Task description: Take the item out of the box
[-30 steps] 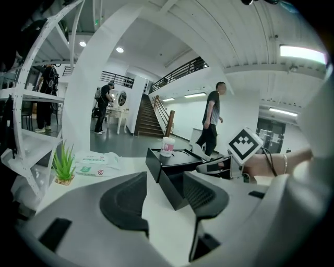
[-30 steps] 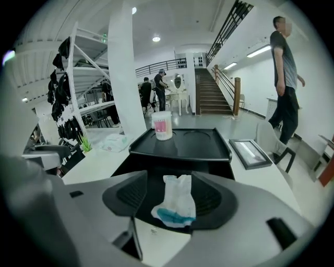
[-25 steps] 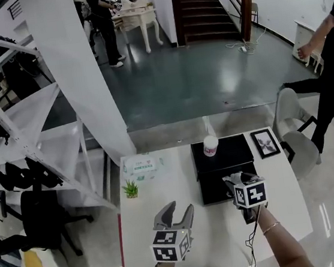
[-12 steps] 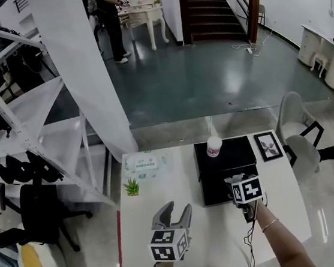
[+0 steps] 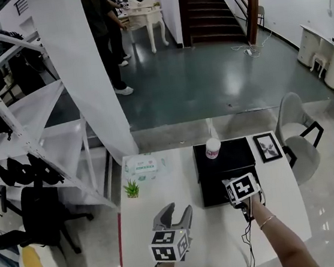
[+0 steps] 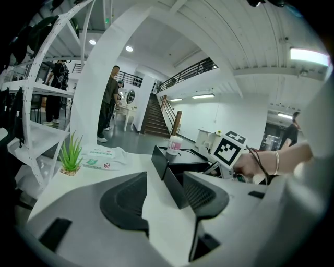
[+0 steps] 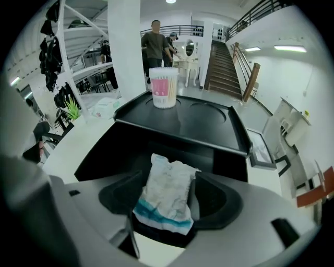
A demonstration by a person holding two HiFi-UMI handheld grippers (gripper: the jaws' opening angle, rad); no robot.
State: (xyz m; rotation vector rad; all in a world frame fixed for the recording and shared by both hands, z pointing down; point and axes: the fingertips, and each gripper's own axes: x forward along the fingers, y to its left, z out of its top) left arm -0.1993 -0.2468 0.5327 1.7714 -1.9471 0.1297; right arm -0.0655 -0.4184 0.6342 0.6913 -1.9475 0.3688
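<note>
An open black box [image 5: 213, 189] stands on the white table [image 5: 162, 191], its lid [image 5: 232, 151] laid flat behind it. Inside lies a crumpled white packet with a blue stripe [image 7: 168, 193]. My right gripper [image 7: 169, 180] reaches into the box [image 7: 117, 151] with its jaws spread wide on either side of the packet; the pads do not visibly press on it. In the head view the marker cube of the right gripper [image 5: 238, 183] hides its jaws. My left gripper [image 5: 178, 213] hovers open and empty over the table, left of the box [image 6: 169, 167].
A white and pink cup [image 5: 212, 148] stands on the lid's left corner. A framed picture [image 5: 269, 146] lies right of the box. A small green plant [image 5: 131, 189] and a wipes pack [image 5: 141, 166] sit at the table's left. A chair [image 5: 300, 137] stands beyond the right edge.
My right gripper has shifted slightly left and forward over the box. The left gripper has stayed put. People in the background have walked on.
</note>
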